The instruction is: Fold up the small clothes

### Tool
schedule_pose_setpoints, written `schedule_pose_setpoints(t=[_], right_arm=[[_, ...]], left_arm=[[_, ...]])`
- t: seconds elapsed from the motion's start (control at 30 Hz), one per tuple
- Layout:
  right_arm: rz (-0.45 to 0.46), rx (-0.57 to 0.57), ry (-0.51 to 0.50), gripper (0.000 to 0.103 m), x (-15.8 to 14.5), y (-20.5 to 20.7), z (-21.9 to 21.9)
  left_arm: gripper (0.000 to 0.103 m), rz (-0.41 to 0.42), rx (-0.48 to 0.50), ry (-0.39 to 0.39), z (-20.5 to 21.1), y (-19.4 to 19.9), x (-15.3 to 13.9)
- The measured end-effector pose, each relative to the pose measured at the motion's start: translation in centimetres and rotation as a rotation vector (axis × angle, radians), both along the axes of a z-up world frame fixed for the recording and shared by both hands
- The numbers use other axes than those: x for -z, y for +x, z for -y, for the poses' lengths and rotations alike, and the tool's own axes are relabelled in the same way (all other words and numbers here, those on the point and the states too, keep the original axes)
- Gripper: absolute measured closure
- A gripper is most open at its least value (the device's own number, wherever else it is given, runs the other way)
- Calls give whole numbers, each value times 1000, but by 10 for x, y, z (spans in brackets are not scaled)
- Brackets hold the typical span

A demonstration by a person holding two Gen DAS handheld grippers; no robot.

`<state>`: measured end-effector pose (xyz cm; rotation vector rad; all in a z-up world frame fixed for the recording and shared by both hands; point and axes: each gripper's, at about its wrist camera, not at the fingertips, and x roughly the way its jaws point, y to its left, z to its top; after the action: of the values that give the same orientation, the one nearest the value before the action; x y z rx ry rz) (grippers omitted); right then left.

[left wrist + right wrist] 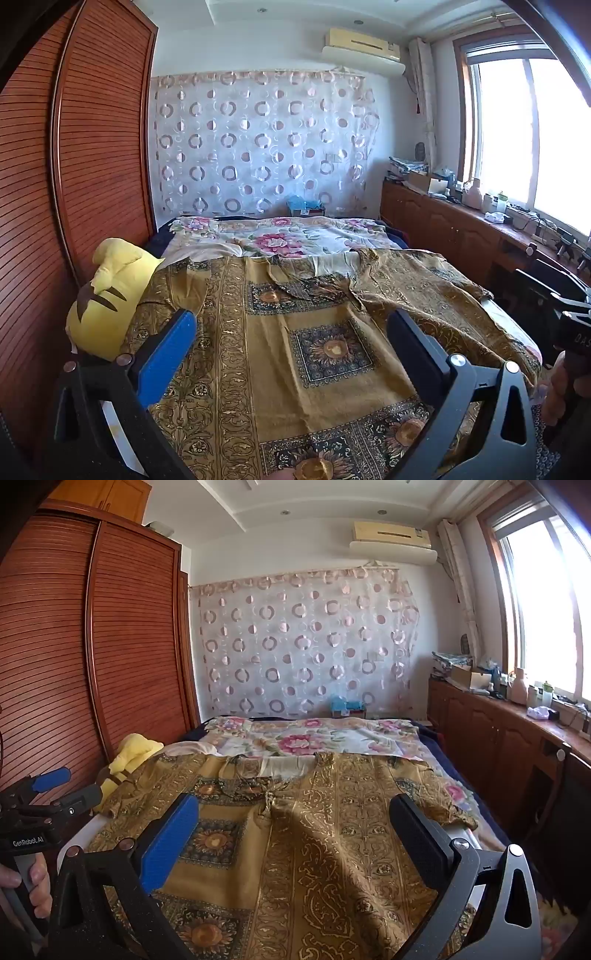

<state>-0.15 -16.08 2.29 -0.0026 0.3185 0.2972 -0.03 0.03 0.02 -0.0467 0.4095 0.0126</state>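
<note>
Left tool [291, 325], right tool [295, 810] agape; one gold garment [332, 830].

A golden-brown patterned garment [295, 332] (sunflower squares, scrollwork borders) is spread flat and unfolded across the bed, neckline toward the floral bedspread, sleeves spread sideways.

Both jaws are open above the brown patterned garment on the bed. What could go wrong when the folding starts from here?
1. The brown patterned garment lies on a floral bedsheet, so the open right gripper might pinch both layers together.
2. The garment's right side hangs near the bed edge and may slide off when pulled.
3. The yellow plush toy lies against the garment beside the left gripper and may get dragged along.
</note>
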Motion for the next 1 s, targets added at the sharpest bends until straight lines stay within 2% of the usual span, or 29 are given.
schedule_pose_setpoints(t=[0.07,0.1,1.0], right_arm=[[-4,-1,-1,0,0,0,0],[-5,-1,-1,0,0,0,0],[-1,-1,-1,0,0,-3,-2]], left_arm=[[0,3,1,-5,-2,-1,-1],[0,-2,0,25,1,0,0],[0,8,-7,6,-4,-7,-4]])
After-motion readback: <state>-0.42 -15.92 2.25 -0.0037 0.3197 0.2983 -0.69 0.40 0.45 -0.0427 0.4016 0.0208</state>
